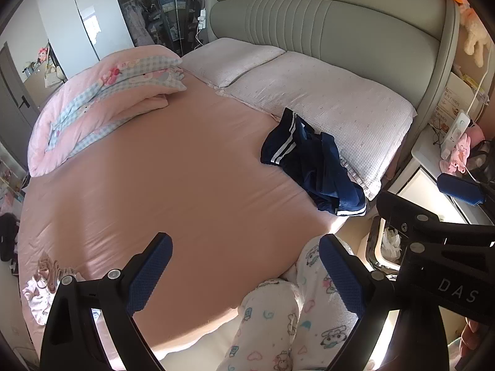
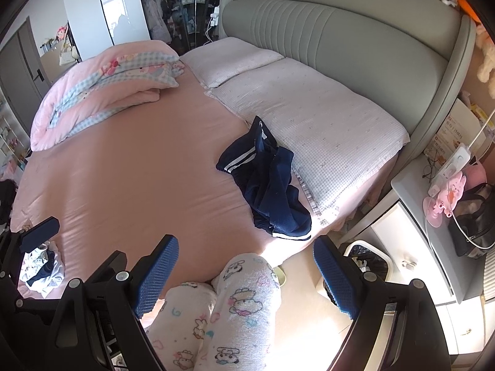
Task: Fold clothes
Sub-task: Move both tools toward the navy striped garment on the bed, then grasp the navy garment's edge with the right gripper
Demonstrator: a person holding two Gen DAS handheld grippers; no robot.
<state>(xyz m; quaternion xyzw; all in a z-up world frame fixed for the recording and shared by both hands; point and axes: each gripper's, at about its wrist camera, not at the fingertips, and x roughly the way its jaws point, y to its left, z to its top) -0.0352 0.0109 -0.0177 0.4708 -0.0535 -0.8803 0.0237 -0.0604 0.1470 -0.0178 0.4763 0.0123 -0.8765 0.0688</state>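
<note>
A crumpled navy garment with white stripes (image 1: 312, 160) (image 2: 269, 185) lies on the pink bed sheet (image 1: 170, 185) (image 2: 139, 170), its far side resting against a pillow's edge. A small heap of light and dark clothes (image 1: 43, 290) (image 2: 43, 269) sits at the near left corner of the bed. My left gripper (image 1: 244, 273) hovers open above the near edge of the bed, holding nothing. My right gripper (image 2: 247, 275) is open too, also with nothing between its blue pads, short of the navy garment. Neither gripper touches any cloth.
A folded pink quilt (image 1: 102, 99) (image 2: 102, 86) fills the far left; two pale pillows (image 1: 324, 108) (image 2: 309, 117) lie by the grey headboard (image 2: 340, 37). A person's legs in white patterned fleece trousers (image 1: 278, 318) (image 2: 232, 309) stand at the bed's edge. A nightstand (image 2: 433, 232) and bin (image 2: 368, 262) stand right.
</note>
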